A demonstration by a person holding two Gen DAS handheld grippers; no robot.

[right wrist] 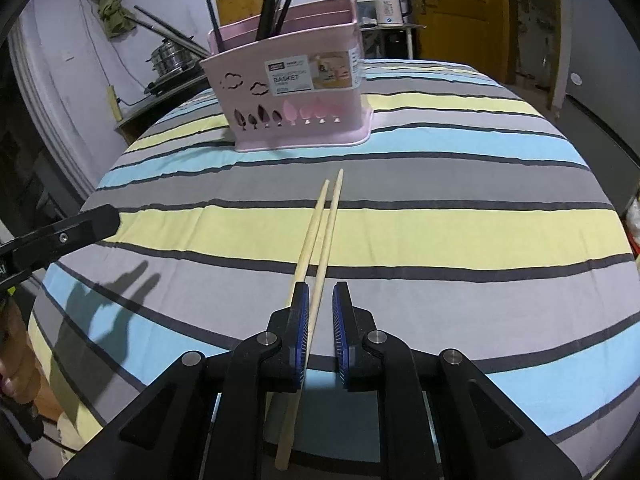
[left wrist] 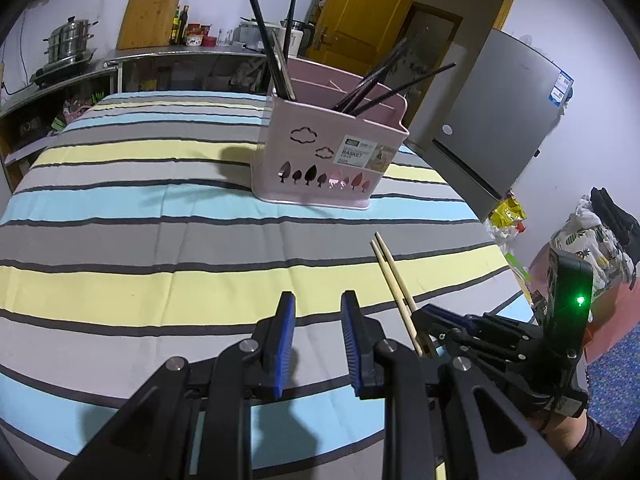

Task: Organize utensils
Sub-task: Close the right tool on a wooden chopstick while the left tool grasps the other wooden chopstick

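Left hand-held gripper hovering low over the striped cloth of the desk, blue pads apart with nothing between them. Open, then. Ahead of it and a little to its right, well apart: a pink utensil basket standing upright on the cloth, black chopsticks leaning out of its compartments at several angles. Just to the right of the left fingers, a pair of pale wooden chopsticks, tips pointing ahead toward the basket, rear ends running back into the right hand-held gripper.

From the right wrist view: right hand-held gripper with its blue pads parted by a narrow gap. Wooden chopsticks running lengthwise along the fingers, one lying against the inner face of the left pad, the other slipping behind that finger; right pad not touching them. Cannot tell whether clamped or merely cradled; jaws read as open. Thick ends reaching back under the gripper body, thin tips ahead, just short of the basket. Basket straight ahead, near. Far to the left, at the frame edge, a black finger of the left hand-held gripper.
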